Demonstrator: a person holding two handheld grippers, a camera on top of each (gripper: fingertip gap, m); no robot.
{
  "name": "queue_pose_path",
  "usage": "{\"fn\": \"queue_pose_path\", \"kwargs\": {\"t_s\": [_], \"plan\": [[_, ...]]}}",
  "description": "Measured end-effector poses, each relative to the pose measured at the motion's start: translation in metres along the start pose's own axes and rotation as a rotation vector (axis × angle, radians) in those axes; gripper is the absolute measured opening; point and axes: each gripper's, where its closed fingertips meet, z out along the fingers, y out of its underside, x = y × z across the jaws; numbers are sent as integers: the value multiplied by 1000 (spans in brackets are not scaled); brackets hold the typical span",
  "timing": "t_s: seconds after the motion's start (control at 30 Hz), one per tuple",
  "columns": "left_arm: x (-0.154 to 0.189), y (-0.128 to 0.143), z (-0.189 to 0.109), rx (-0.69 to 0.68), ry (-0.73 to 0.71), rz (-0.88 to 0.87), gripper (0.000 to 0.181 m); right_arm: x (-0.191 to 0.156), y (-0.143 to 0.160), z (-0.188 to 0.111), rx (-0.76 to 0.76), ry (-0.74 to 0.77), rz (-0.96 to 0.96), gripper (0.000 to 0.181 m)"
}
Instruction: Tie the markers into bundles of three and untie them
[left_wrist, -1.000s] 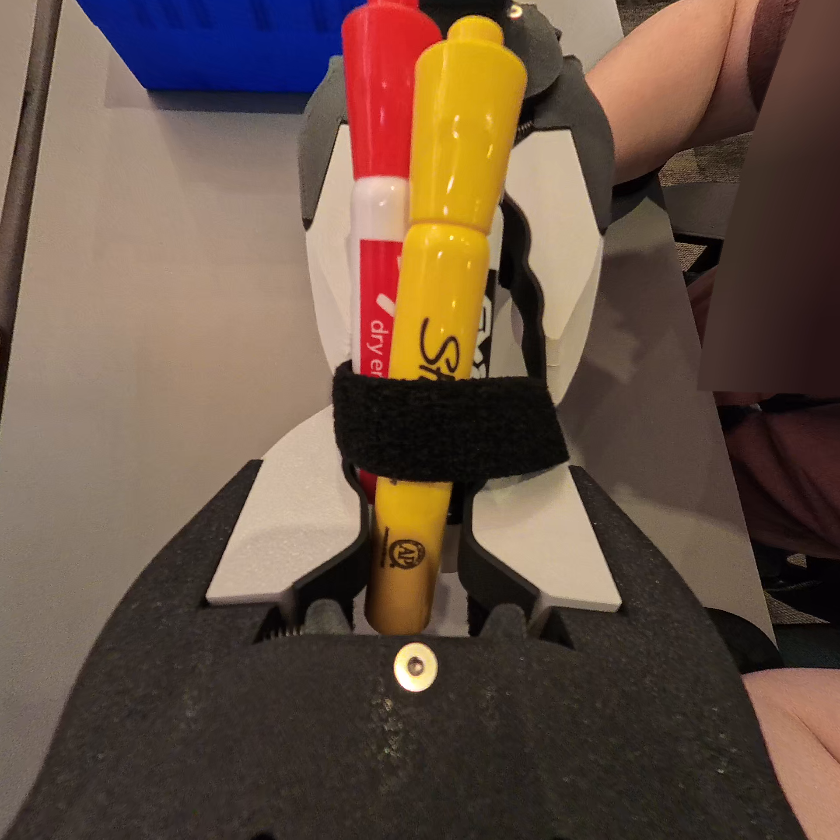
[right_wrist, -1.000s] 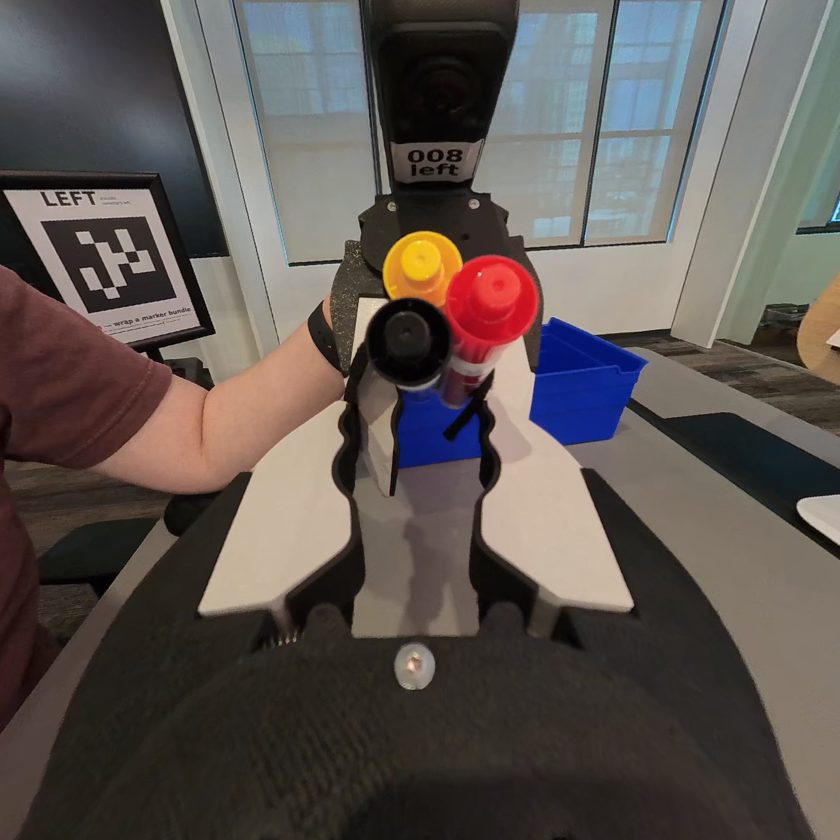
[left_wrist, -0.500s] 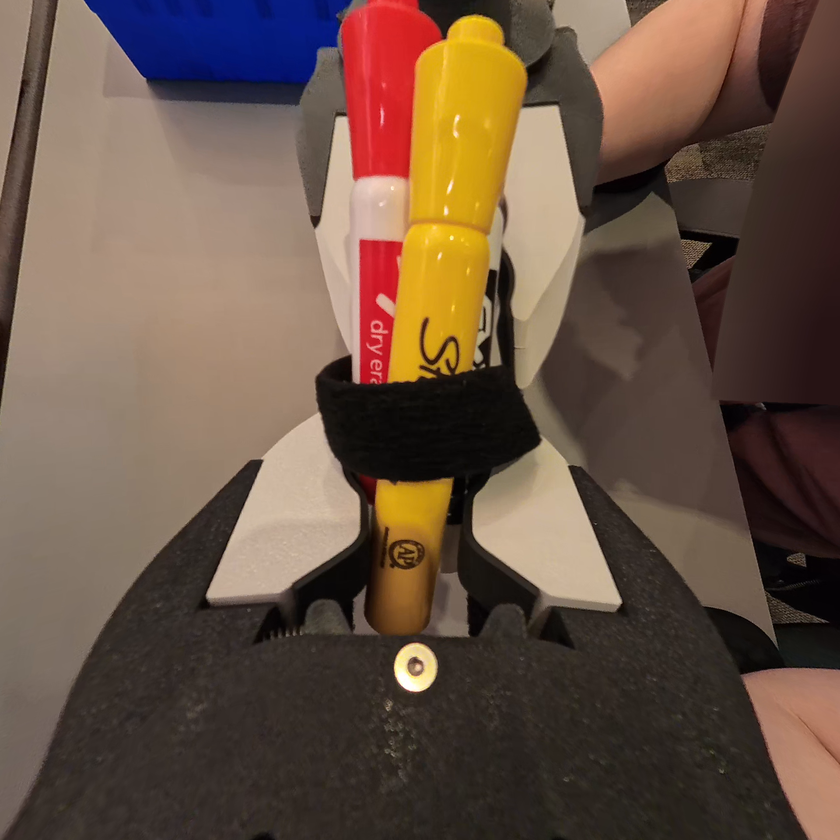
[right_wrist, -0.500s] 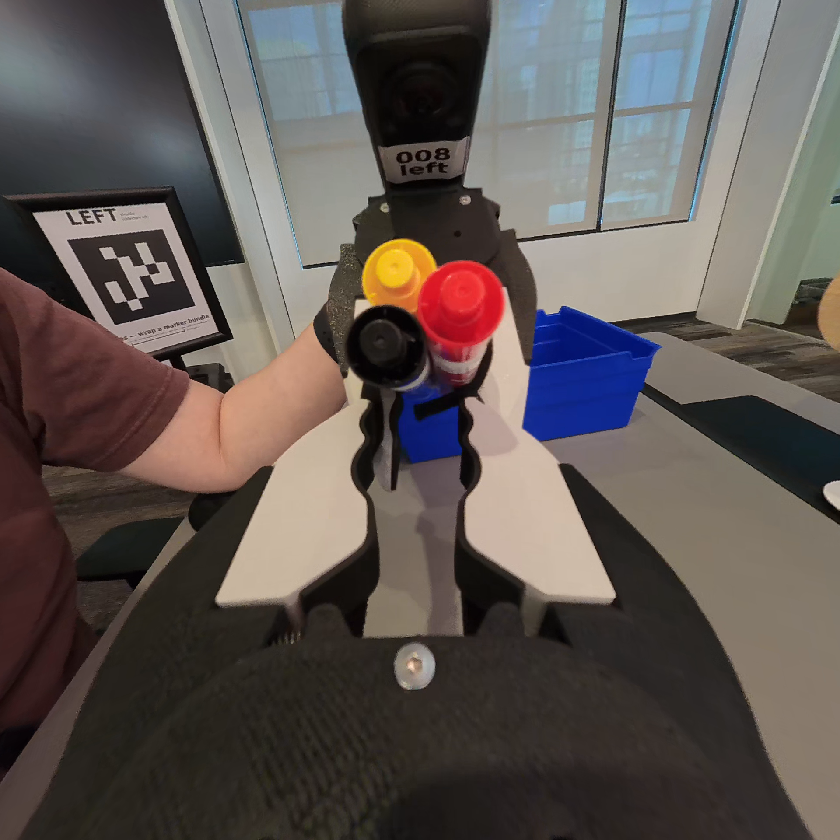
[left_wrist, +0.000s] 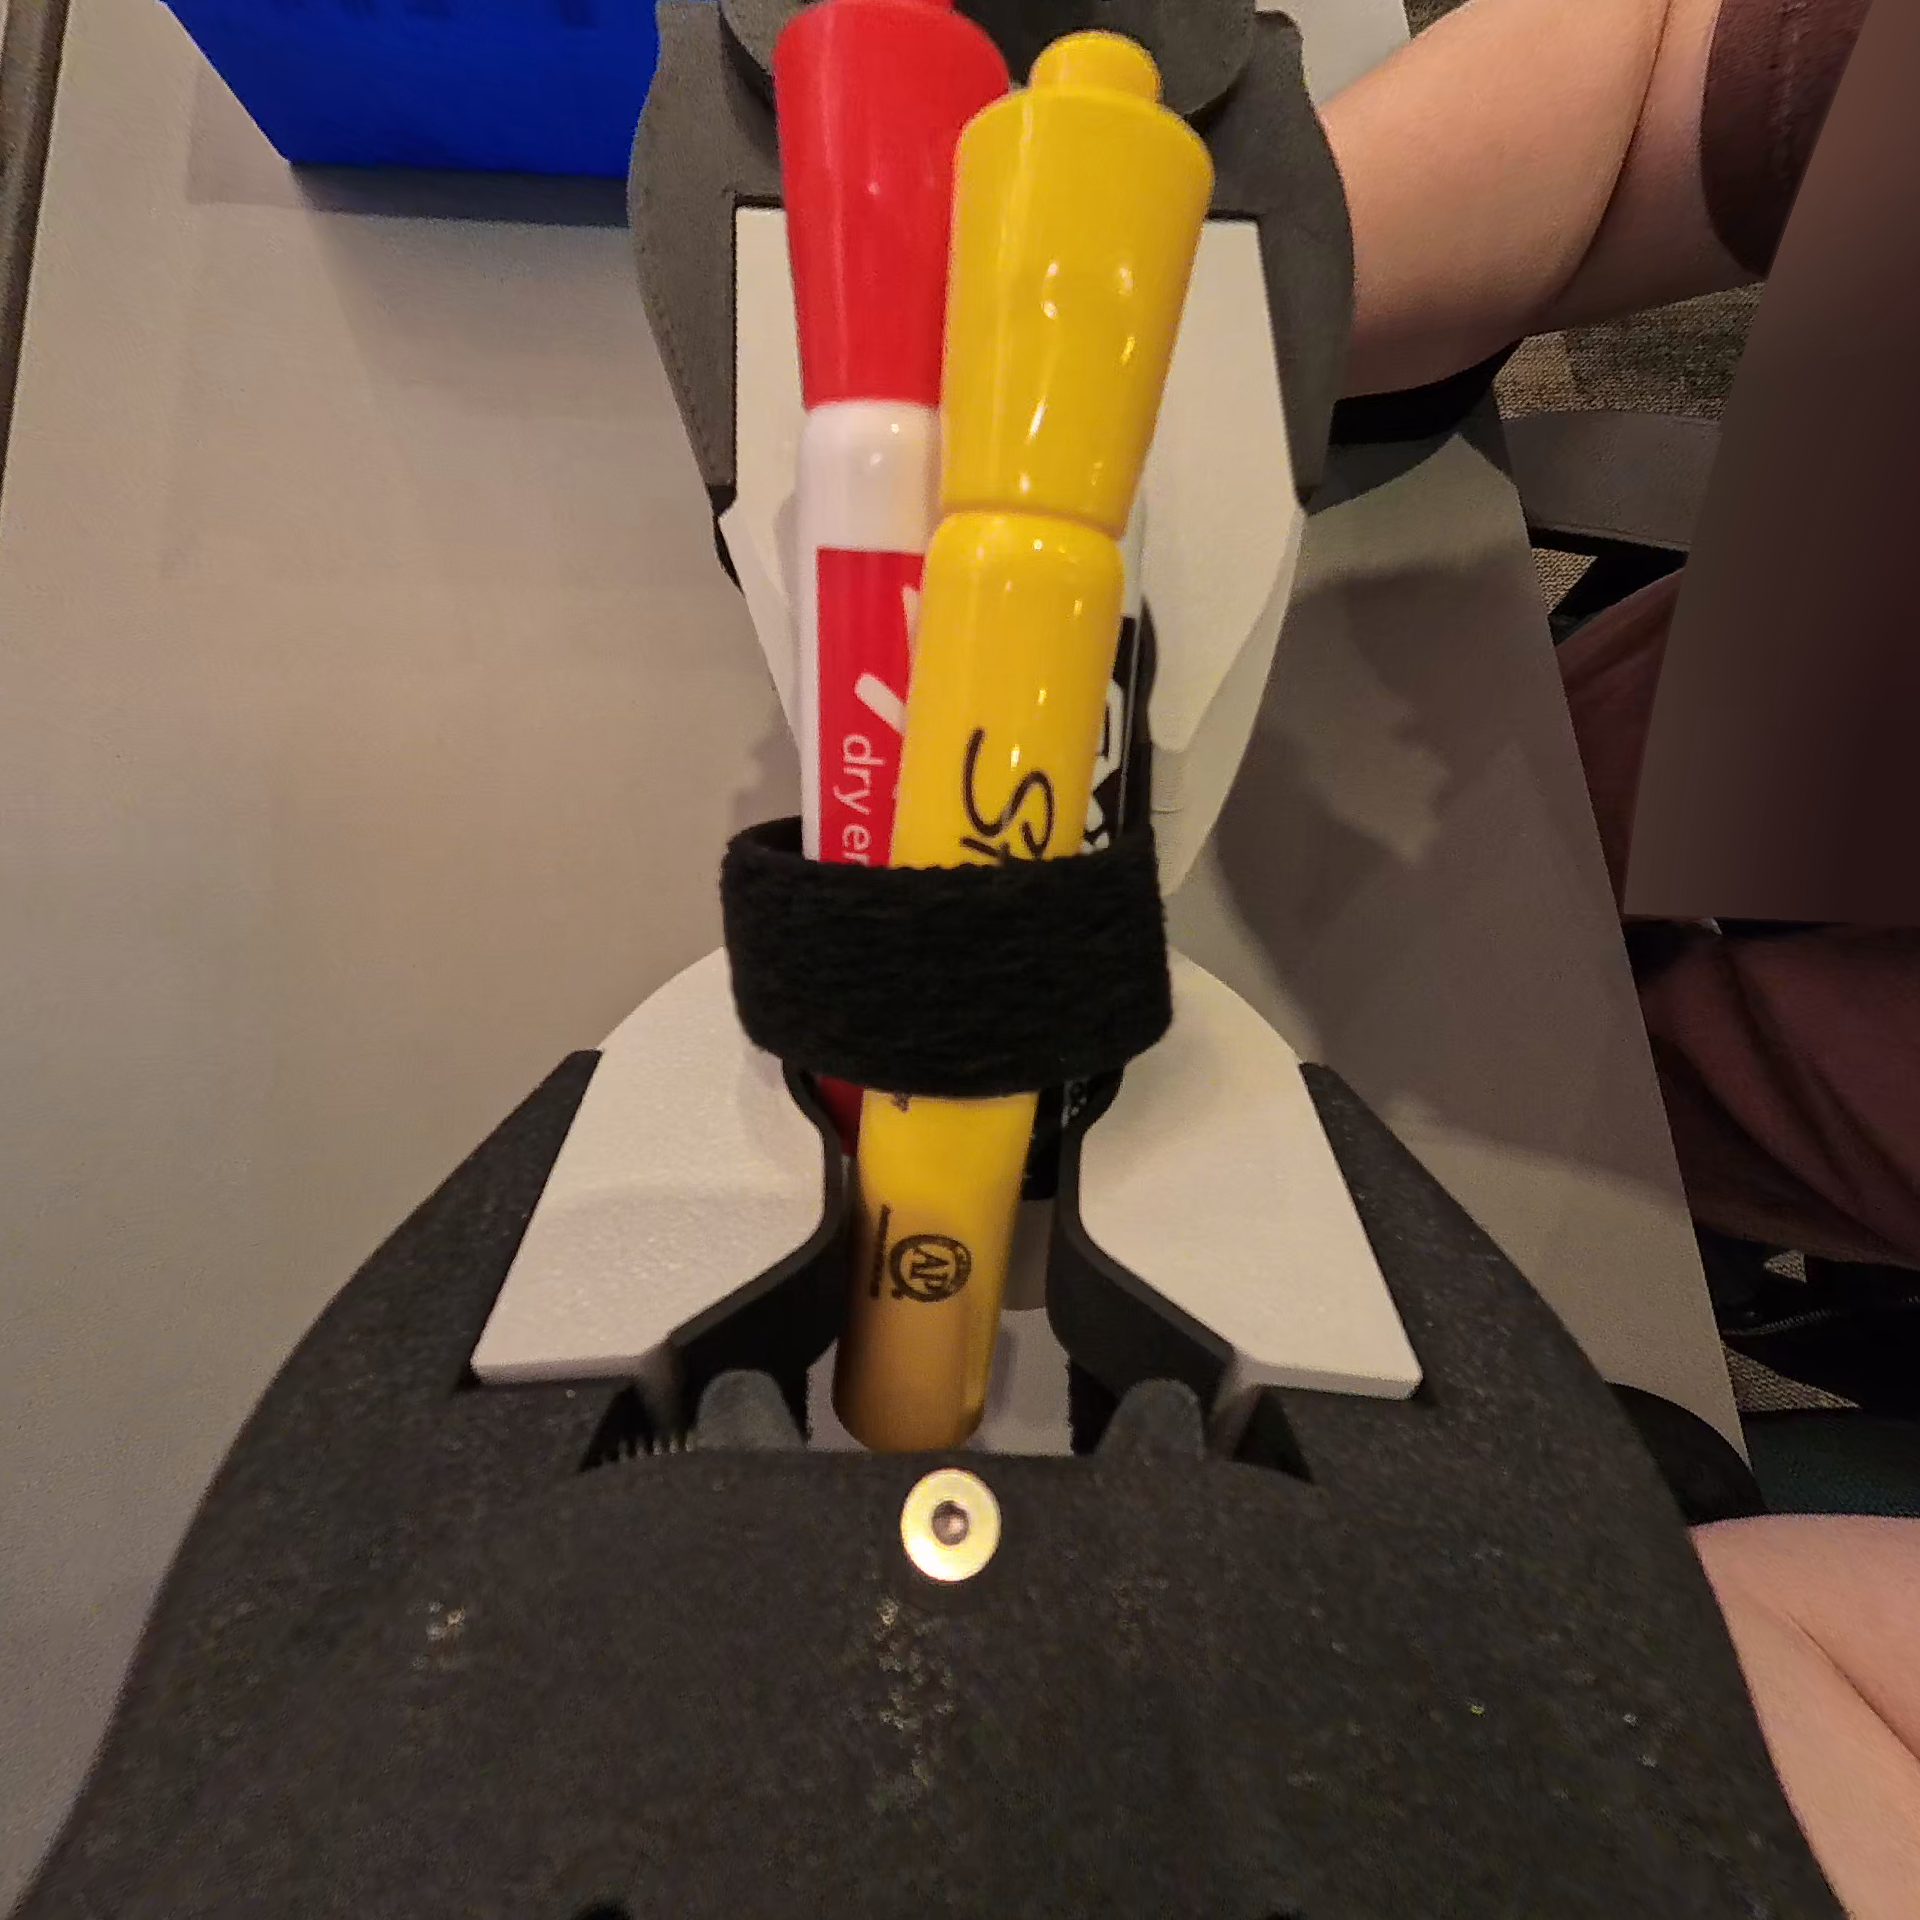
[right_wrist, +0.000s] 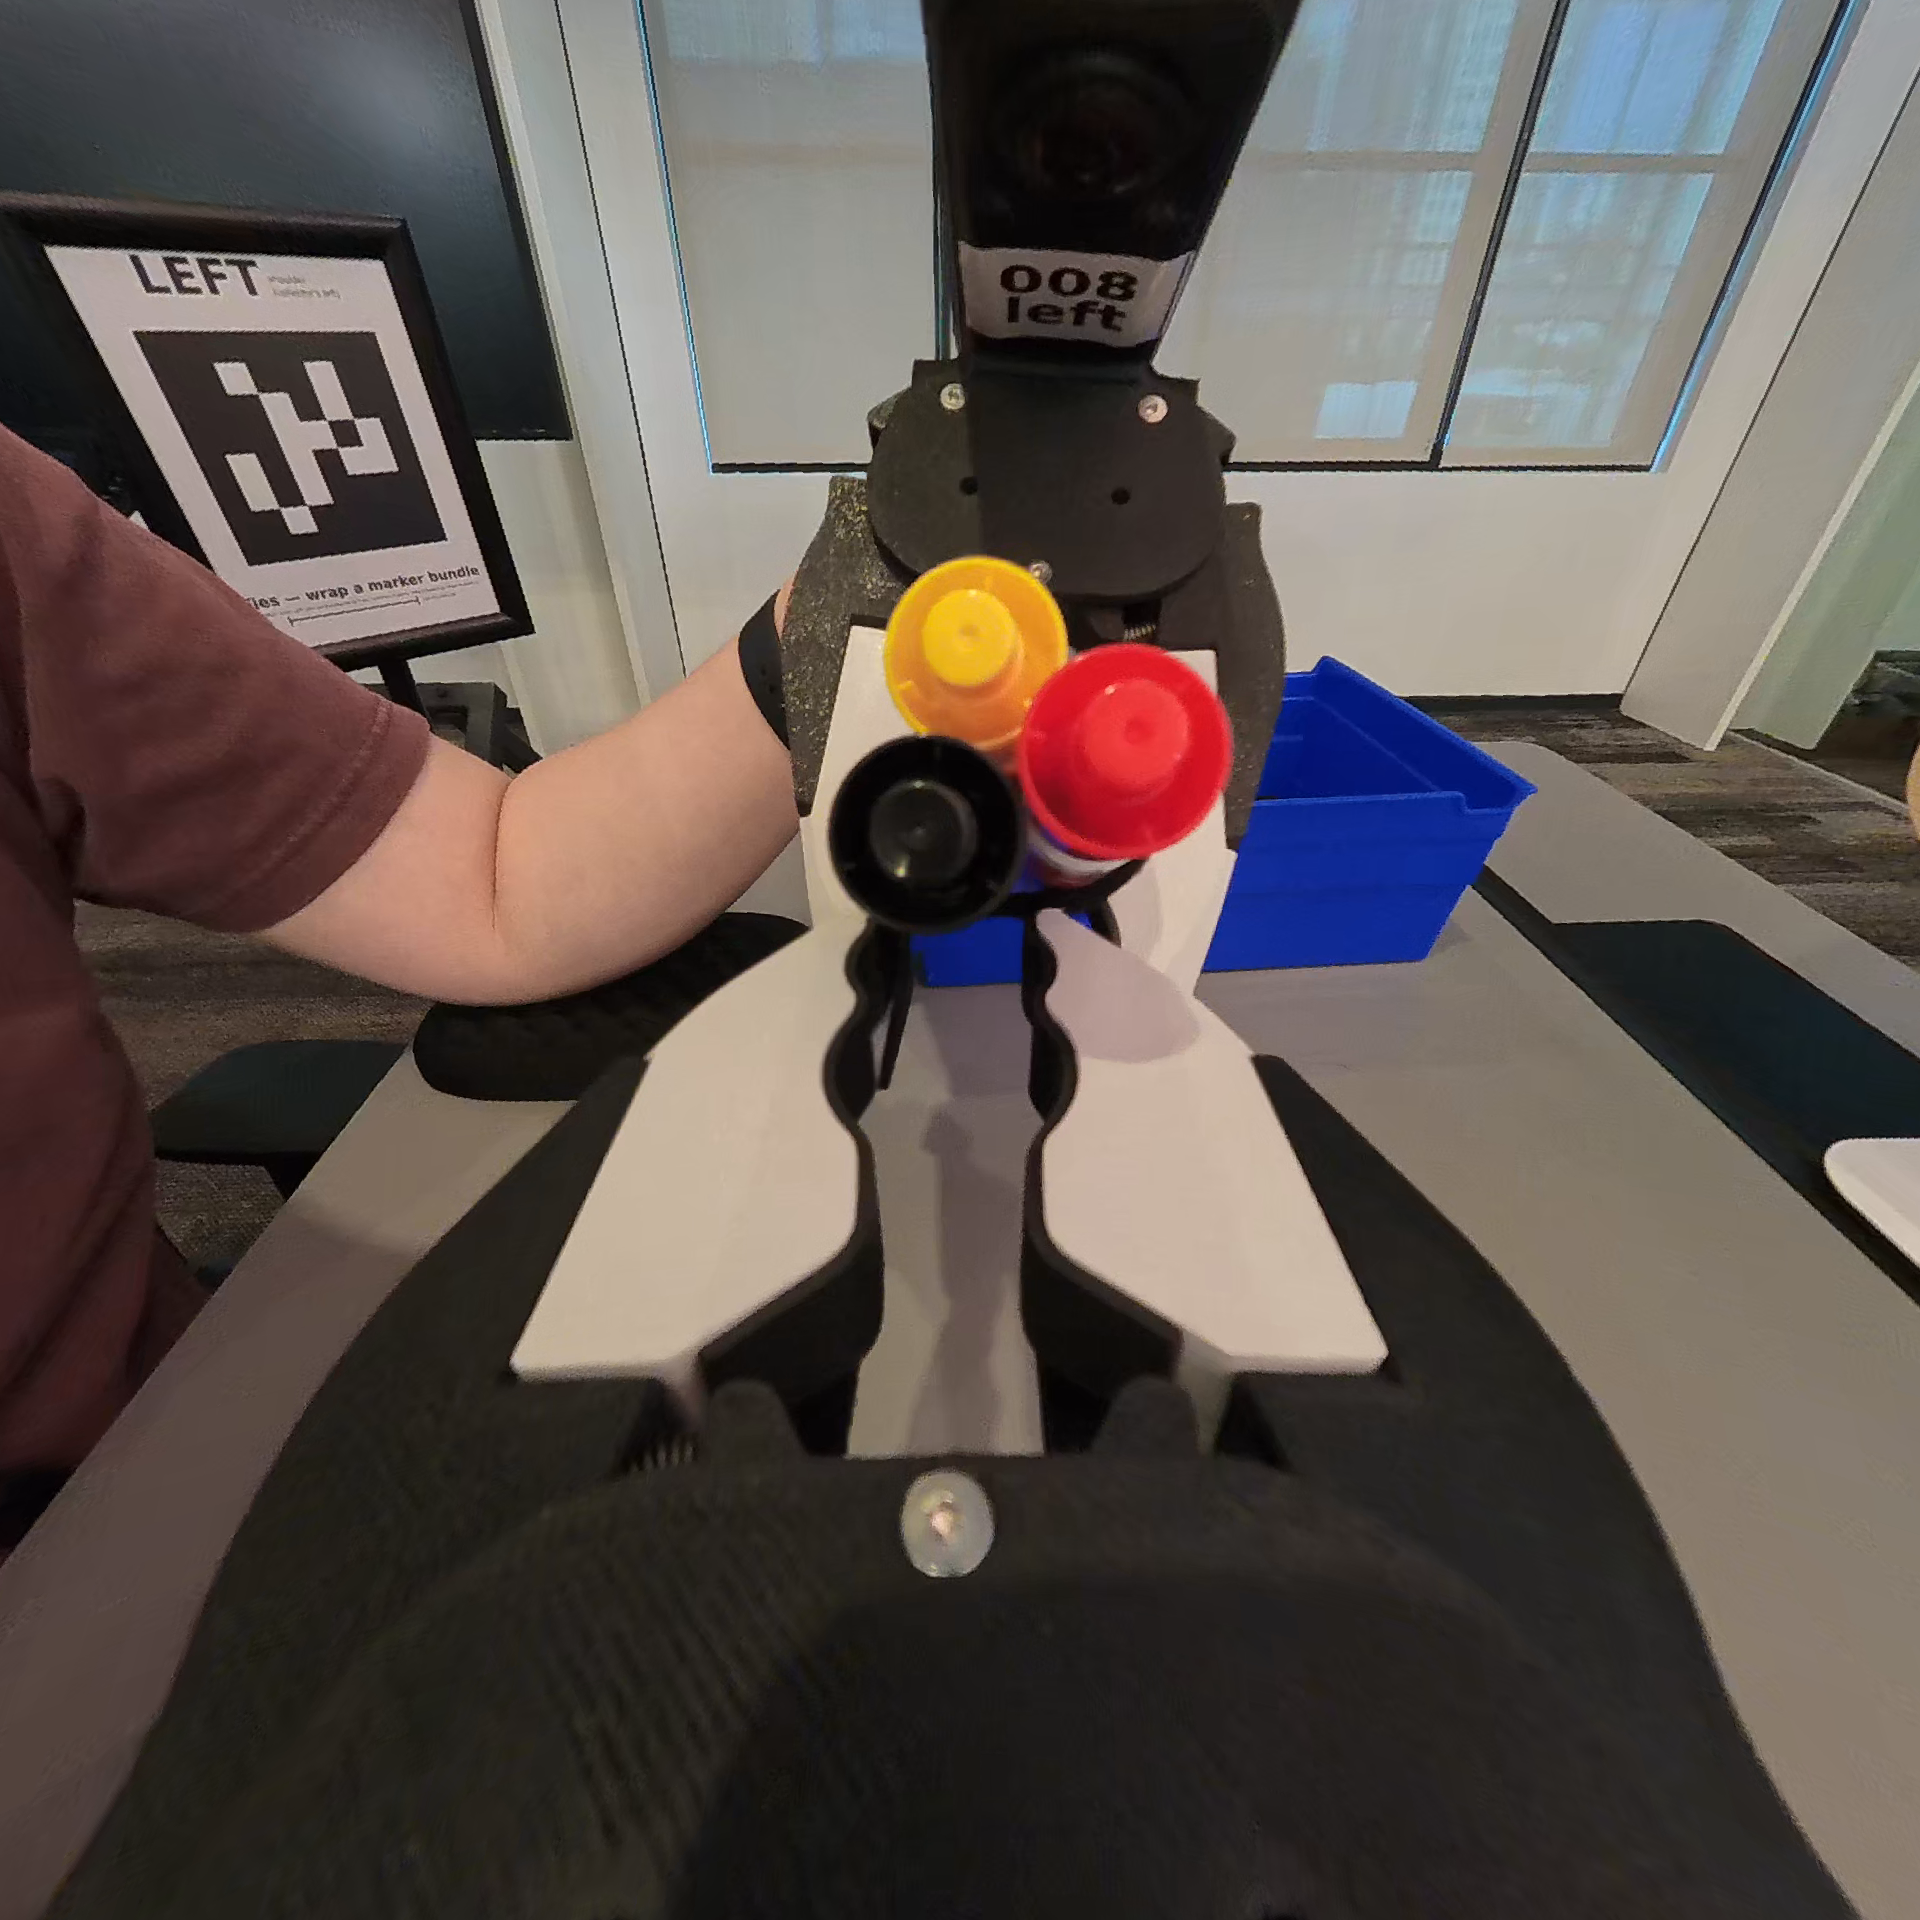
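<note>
Three markers are bundled by a black strap (left_wrist: 945, 966): yellow marker (left_wrist: 1039, 520), red marker (left_wrist: 883, 260), and a black marker (left_wrist: 1127, 707) mostly hidden behind them. My left gripper (left_wrist: 951, 1132) is shut on the bundle's lower end, just below the strap. In the right wrist view the caps point at the camera: yellow (right_wrist: 971, 644), red (right_wrist: 1127, 748), black (right_wrist: 920, 831), held by the left gripper (right_wrist: 1013, 831). My right gripper (right_wrist: 951, 966) has a narrow gap with nothing seen between its fingers, and its tips lie under the caps. Its fingers (left_wrist: 1216, 623) show behind the bundle.
A blue bin (right_wrist: 1351, 831) stands on the grey table (right_wrist: 1455, 1143) behind the bundle, and it shows in the left wrist view (left_wrist: 436, 83). A person's arm (right_wrist: 520, 862) reaches in from the left. A framed sign (right_wrist: 291, 436) stands at the back left. A white object (right_wrist: 1881, 1184) is at the right edge. Less than 4 cm separates the two grippers' tips.
The right gripper's jaws have narrowed and it has moved closer under the bundle. The strap, loose and bulging a second ago, now sits snug around the markers.
</note>
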Motion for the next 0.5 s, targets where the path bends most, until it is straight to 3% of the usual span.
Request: {"fn": "queue_pose_path", "kwargs": {"t_s": [0.5], "plan": [[11, -5, 7, 8, 68, 8, 43, -7, -3, -4, -23, -74, -173, 16]]}}
